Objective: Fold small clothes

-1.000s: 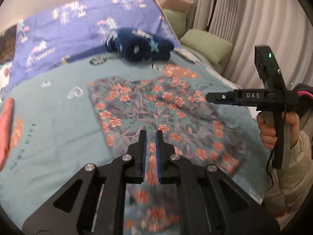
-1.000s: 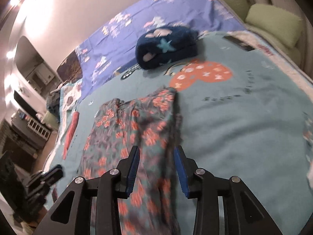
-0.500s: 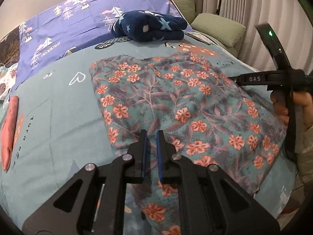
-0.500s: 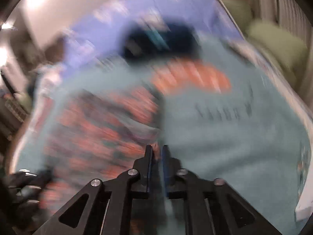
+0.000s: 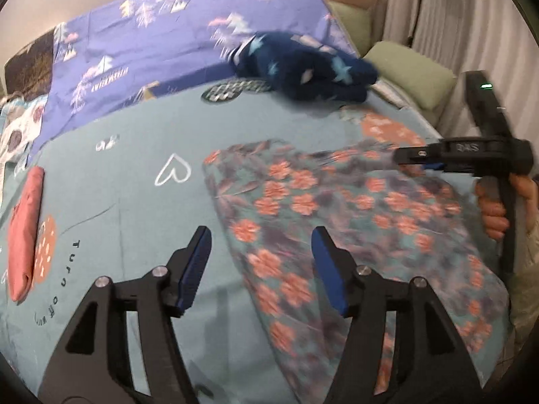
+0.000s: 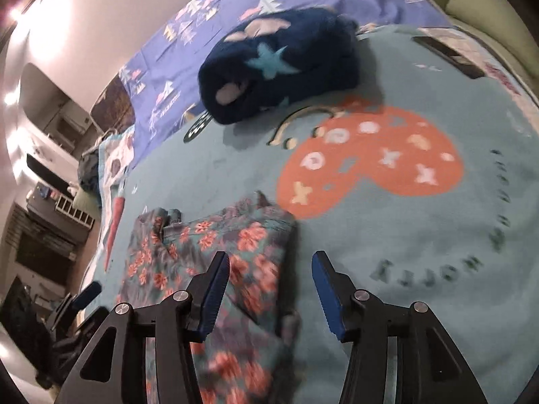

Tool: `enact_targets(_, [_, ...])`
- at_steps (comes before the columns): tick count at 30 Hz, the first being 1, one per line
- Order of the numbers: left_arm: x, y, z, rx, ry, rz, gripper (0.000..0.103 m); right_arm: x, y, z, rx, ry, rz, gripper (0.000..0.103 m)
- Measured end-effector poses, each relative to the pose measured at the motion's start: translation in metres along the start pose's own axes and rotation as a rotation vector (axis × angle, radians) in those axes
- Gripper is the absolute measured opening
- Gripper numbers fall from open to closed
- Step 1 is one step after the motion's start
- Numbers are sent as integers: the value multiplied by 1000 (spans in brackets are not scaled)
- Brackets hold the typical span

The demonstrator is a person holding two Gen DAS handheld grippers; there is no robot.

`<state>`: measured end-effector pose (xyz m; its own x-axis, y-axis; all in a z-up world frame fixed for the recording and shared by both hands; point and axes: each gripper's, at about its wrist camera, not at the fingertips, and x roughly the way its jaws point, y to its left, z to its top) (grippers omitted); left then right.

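The floral garment (image 5: 353,235) lies flat on the bed (image 5: 128,208) at lower right, looks light and floppy, so I'd pinch a hem corner; both the left hand-held gripper (image 5: 261,266) and right hand-held gripper (image 6: 269,289) have just spread open, pinching nothing.

I'm in a home bedroom: a bed (image 5: 118,208) under me, green pillows (image 5: 409,67) and curtains (image 5: 471,17) beside it.

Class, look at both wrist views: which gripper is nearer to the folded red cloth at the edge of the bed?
Left. The left gripper is open over the floral garment's edge on the side toward the red cloth. The right gripper works the garment's opposite edge, farther away.
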<state>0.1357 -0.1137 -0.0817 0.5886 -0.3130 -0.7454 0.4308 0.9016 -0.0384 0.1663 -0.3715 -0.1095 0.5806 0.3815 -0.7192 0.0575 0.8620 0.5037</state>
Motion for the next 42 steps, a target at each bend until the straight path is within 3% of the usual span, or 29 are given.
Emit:
enact_targets(1, [7, 5, 2, -18, 14, 1, 63, -3, 8, 0, -35, -26, -12, 5])
enact_targets(5, [17, 15, 3, -71, 21, -14, 63, -45, 45, -6, -189, -248, 39, 5])
enact_targets(7, [21, 15, 2, -69, 21, -6, 63, -48, 48, -4, -205, -274, 5, 6])
enact_targets(8, [24, 15, 1, -71, 30, -1, 63, -39, 45, 0, -206, -242, -36, 9])
enact_targets(11, [27, 16, -3, -82, 45, 3, 63, 15, 11, 4, -111, 3, -193, 21])
enact_targets(12, [25, 16, -5, -80, 41, 1, 63, 17, 2, 0, -80, 9, -183, 21])
enact_targets(13, [22, 16, -6, -76, 37, -3, 63, 5, -5, -6, -48, -38, -134, 23])
enact_targets(17, [9, 18, -13, -78, 37, -33, 63, -37, -7, -24, -30, -88, -86, 42])
enact_targets(21, [-1, 16, -20, -88, 46, -114, 64, -65, 13, -51, -101, -24, -6, 48])
enact_targets(23, [-2, 15, -23, -108, 68, -180, 65, -67, 21, -61, -117, 19, 47, 59])
enact_targets(26, [1, 15, -23, -126, 92, -210, 66, -61, 22, -72, -121, 74, 102, 70])
enact_targets(29, [6, 15, -24, -138, 108, -231, 67, -49, 21, -80, -110, 100, 55, 70])
enact_targets(42, [35, 21, -14, -182, 122, -375, 70, -16, 24, -66, -128, 103, 95, 70])
